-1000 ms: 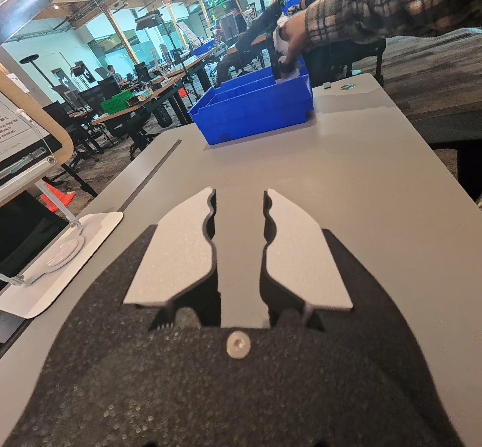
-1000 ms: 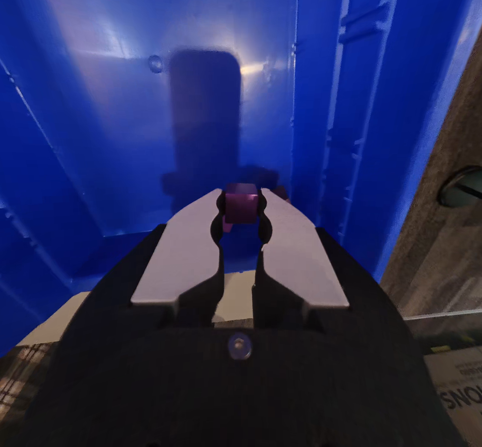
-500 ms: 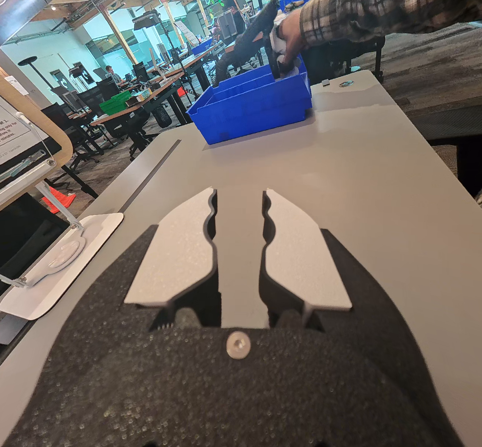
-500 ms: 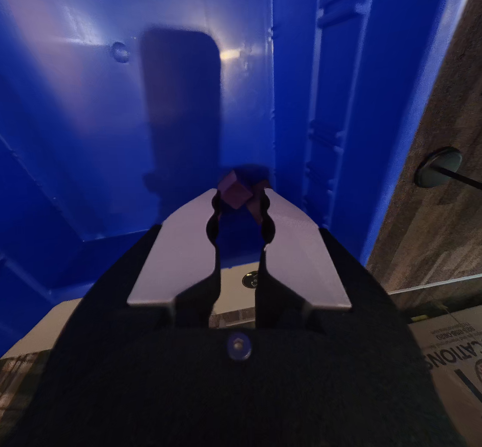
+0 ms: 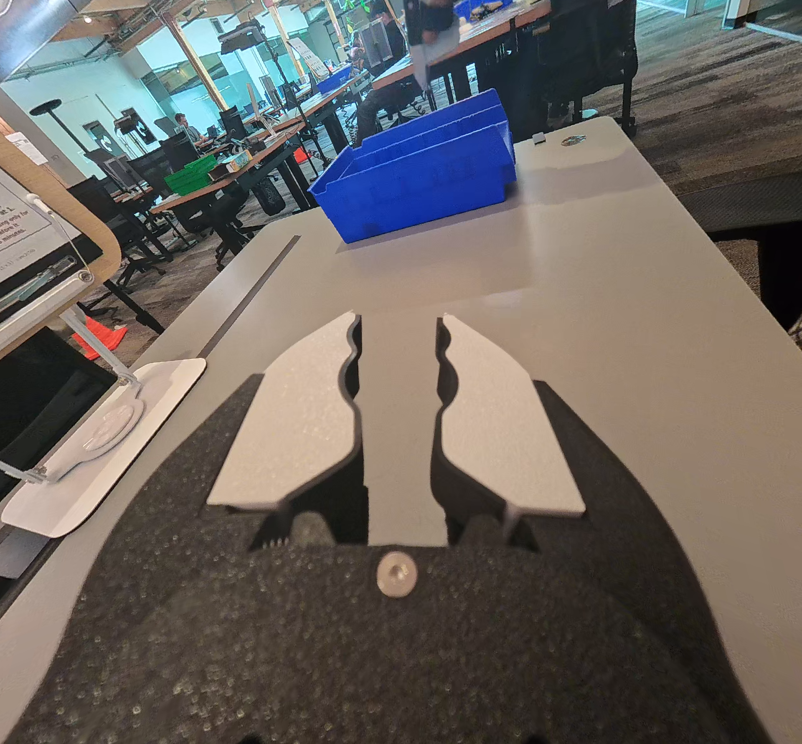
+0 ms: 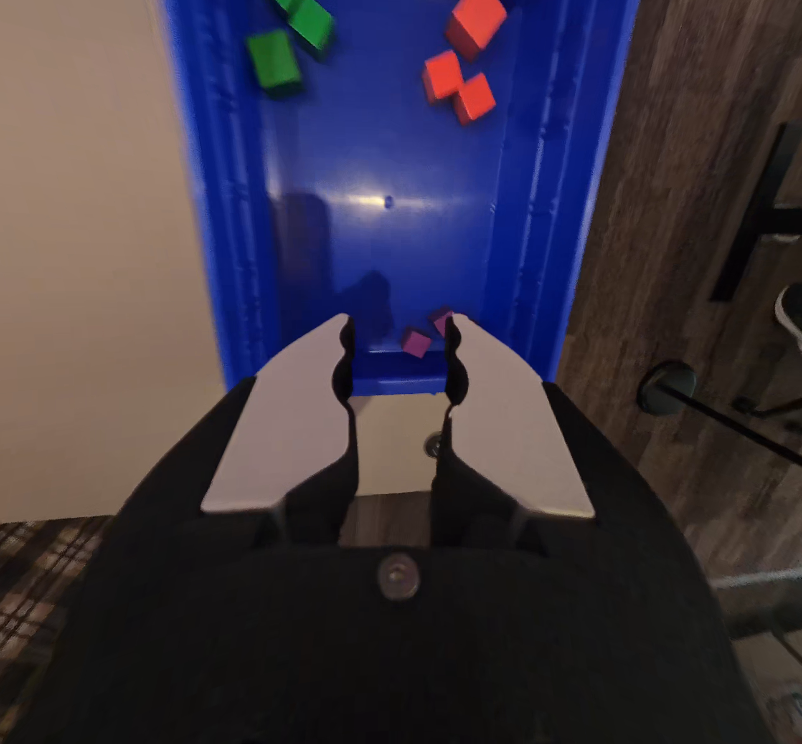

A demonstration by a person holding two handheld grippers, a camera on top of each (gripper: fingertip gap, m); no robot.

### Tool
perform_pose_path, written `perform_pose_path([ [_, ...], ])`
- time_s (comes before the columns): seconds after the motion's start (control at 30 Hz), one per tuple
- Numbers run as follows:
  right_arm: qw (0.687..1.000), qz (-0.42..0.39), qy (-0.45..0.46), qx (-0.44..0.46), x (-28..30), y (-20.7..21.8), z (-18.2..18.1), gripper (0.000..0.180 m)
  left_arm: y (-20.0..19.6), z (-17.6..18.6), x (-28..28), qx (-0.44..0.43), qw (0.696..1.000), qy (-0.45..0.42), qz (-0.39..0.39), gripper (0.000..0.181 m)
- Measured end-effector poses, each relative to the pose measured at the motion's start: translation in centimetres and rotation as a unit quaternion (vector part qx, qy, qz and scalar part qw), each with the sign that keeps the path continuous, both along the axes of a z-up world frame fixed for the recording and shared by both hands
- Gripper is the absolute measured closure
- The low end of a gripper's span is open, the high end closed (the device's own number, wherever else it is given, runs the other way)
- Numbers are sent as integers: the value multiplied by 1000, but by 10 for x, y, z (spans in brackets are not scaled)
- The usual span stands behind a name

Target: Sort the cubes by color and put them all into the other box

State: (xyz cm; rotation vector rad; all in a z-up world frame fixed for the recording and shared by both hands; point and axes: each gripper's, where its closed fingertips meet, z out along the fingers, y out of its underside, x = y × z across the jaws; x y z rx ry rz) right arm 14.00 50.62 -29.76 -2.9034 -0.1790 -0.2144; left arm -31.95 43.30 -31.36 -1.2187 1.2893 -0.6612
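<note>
My left hand-held gripper (image 5: 398, 322) sits low over the grey surface (image 5: 564, 332), fingers spread with nothing between them. Beyond it, toward 12 o'clock, stands the blue box (image 5: 416, 189), with a white stand base (image 5: 108, 441) off at 9 o'clock.

My right hand-held gripper (image 6: 397, 324) hangs above that blue box (image 6: 542, 202), looking down into it, fingers spread and empty. Nearest, just past the fingertips at about 1 o'clock, two purple cubes (image 6: 415, 342) lie on the box floor by the near wall. Farther off, three red cubes (image 6: 460, 81) cluster at 1 o'clock and three green cubes (image 6: 286, 29) at 11 o'clock, well apart from each other. The wooden floor (image 6: 672, 159) shows at 3 o'clock.
</note>
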Motion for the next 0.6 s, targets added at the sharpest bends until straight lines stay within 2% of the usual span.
perform_pose_path([
  [0.13, 992, 75, 71, 71, -65, 12, 24, 132, 0, 0, 1, 0, 1000, 1, 0, 149],
  [0.27, 959, 169, 175, 143, -144, 17, 24, 119, 0, -1, 1, -1, 1000, 2, 0, 149],
  [0.47, 862, 292, 350, 223, -262, 13, -14, 92, 5, -3, 1, -9, 1000, -3, 7, 146],
  [0.6, 794, 335, 417, 290, -319, 14, -35, 87, 12, -4, -2, -18, 1000, -10, 21, 139],
])
